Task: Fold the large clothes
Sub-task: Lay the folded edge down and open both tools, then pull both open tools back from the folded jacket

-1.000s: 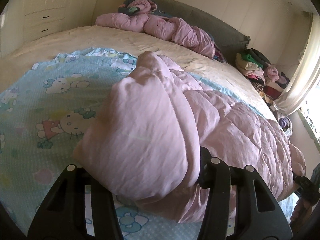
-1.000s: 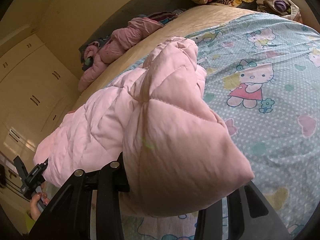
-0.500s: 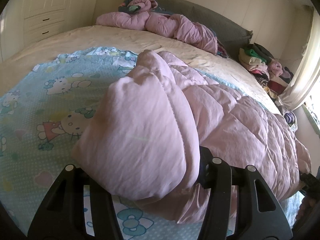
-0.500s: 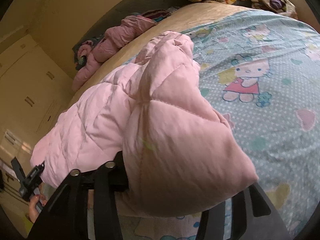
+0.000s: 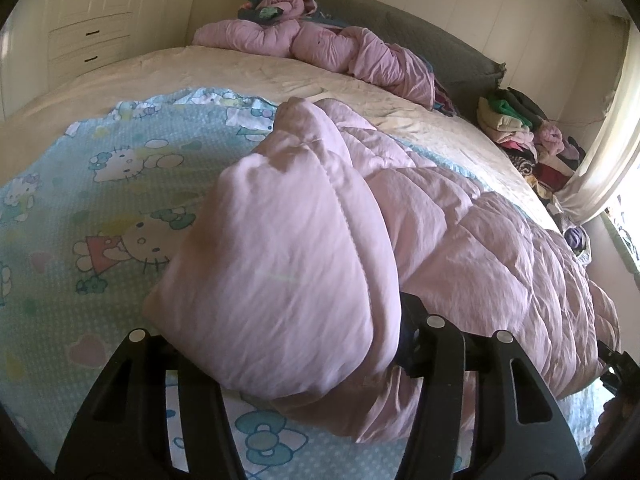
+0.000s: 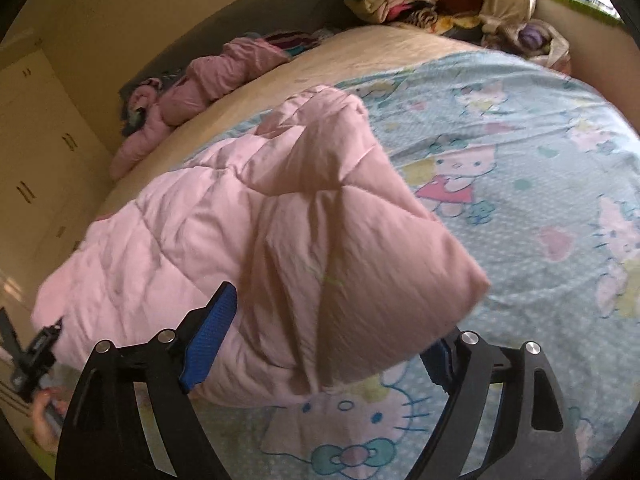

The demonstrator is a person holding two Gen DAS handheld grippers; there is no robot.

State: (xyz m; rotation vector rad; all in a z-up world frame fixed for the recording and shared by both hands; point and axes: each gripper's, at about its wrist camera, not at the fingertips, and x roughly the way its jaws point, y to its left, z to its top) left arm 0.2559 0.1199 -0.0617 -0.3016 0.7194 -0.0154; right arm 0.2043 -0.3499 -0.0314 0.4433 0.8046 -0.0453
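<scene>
A pink quilted garment (image 5: 460,240) lies across the cartoon-print sheet (image 5: 120,208), with one end folded back over itself. In the left wrist view that folded end (image 5: 280,272) fills the gap of my left gripper (image 5: 276,324). The right finger presses into the fabric while the jaws are opening. In the right wrist view the other folded corner (image 6: 352,272) rests on the sheet between the fingers of my right gripper (image 6: 340,316). Those jaws are opening wide, and the blue pads (image 6: 208,340) stand bare and off the fabric.
More pink quilted clothes (image 5: 320,44) are heaped at the grey headboard on the beige cover (image 5: 240,68). A stack of folded clothes (image 5: 516,128) sits beside the bed near a curtain (image 5: 600,168). White wardrobe drawers (image 5: 88,40) line the far left. A hand (image 6: 44,416) holds the other gripper.
My right gripper's jaws have spread apart and let go of the pink corner, baring the blue pads, and it has drawn back a little. The left view is nearly unchanged.
</scene>
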